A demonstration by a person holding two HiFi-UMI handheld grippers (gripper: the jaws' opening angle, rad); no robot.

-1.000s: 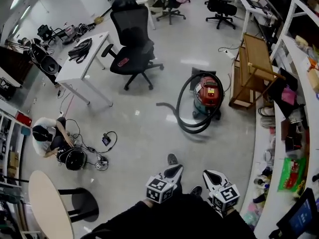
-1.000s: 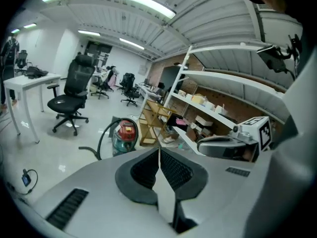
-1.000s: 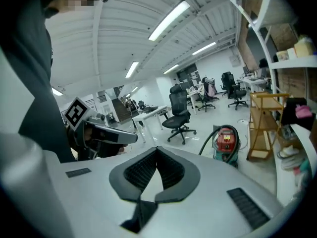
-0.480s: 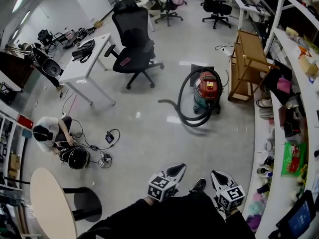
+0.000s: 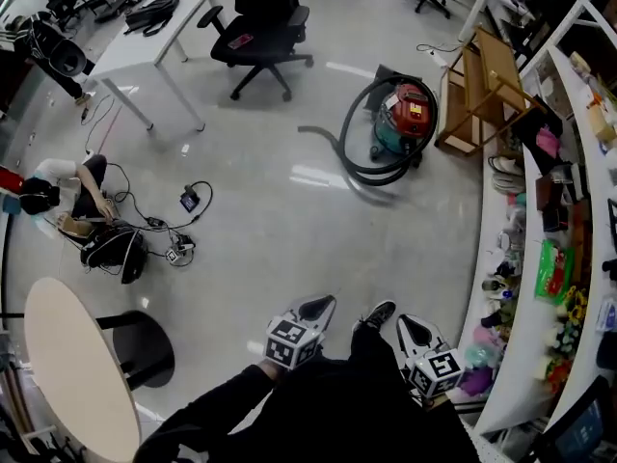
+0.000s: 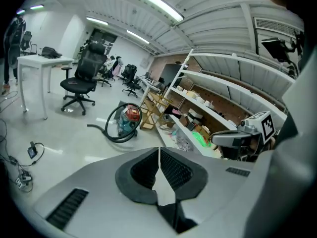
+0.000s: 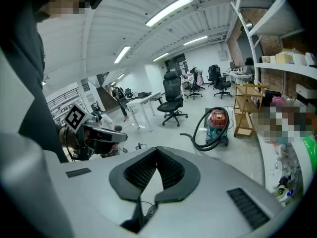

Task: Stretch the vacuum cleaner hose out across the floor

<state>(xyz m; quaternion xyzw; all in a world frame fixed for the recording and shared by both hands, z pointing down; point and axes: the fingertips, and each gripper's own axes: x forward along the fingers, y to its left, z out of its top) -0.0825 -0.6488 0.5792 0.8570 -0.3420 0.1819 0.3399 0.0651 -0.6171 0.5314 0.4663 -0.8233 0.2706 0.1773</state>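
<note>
Both grippers show only partly in the head view: dark sleeves and trousers cover their rear halves at the bottom edge. L gripper (image 6: 158, 155): jaws closed tip to tip, nothing btw them. R gripper (image 7: 157, 155): same, pads together, empty. Both are up in the air, well apart from the vacuum cleaner (image 5: 405, 114). That stands on the far right part of the floor (image 5: 270, 230), just beside a wooden rack (image 5: 482, 85) by the shelving.

Hose (image 5: 349, 152) isn't held. It lies in one big loop round the canister's front and left side, so there's no single long axis. Only its free end runs straight, flat on the floor, pointing left twd the office chair (image 5: 260, 27) and white desk (image 5: 145, 37). Where the hose joins the canister can't be made out, and the tip fitting is too small to tell.

A seated person (image 5: 63, 177) w/ cables is at the floor's left edge. A round table (image 5: 67, 374) is cut off at bottom left.
</note>
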